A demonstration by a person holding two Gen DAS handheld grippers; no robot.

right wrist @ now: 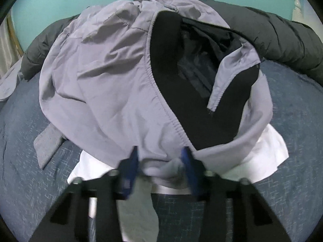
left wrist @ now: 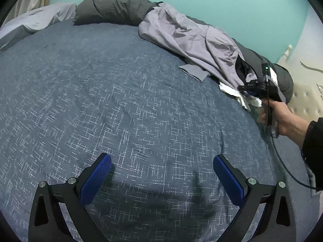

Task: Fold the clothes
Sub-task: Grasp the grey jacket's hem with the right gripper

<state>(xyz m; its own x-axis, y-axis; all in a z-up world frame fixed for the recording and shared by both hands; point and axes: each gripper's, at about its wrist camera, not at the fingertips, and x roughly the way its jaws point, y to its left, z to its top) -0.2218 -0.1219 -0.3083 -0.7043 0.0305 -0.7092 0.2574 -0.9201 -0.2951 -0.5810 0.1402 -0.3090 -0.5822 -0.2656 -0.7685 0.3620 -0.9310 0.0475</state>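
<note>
A crumpled lavender jacket (left wrist: 191, 38) with black lining lies at the far right of the blue bedspread (left wrist: 101, 90). Under it sits a white garment (left wrist: 230, 90). A person's hand holds my right gripper (left wrist: 245, 87) at the jacket's near edge. In the right wrist view the jacket (right wrist: 113, 76) fills the frame, and my right gripper (right wrist: 159, 161) has its blurred blue fingers pressed on a bunched piece of the hem. The white garment (right wrist: 268, 147) pokes out below. My left gripper (left wrist: 162, 158) hangs open over bare bedspread, holding nothing.
A dark grey puffy quilt (left wrist: 113, 8) runs along the bed's far side behind the jacket. A pale pillow (left wrist: 34, 20) lies at the far left. A grey cuff (left wrist: 193, 71) sticks out beside the jacket. A cream tufted bed end (left wrist: 306, 98) stands at right, against a turquoise wall.
</note>
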